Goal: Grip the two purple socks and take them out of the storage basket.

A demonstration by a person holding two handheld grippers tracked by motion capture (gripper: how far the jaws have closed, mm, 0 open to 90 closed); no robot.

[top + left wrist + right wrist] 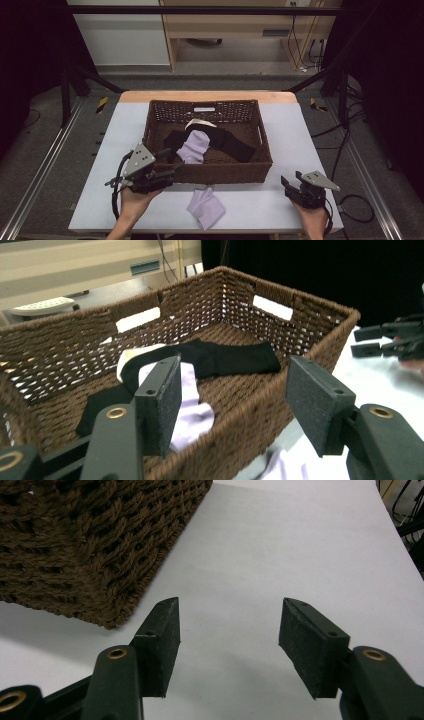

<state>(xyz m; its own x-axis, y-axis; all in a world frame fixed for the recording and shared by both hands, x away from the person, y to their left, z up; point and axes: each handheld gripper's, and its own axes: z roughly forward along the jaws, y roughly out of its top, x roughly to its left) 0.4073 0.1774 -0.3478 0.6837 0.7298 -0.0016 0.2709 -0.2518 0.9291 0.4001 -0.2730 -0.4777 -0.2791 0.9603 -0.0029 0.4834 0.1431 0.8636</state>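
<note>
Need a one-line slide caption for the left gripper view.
Open left gripper at the near rim of a wicker basket holding a black sock and a lilac sock.

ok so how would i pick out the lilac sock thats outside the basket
Start at the brown woven wicker basket in the middle of the white table. Come to the bare strip between its near wall and the table's front edge: the folded lilac sock lies there. Its lilac twin lies inside the basket, among black socks; this one lies alone on the tabletop.
</note>
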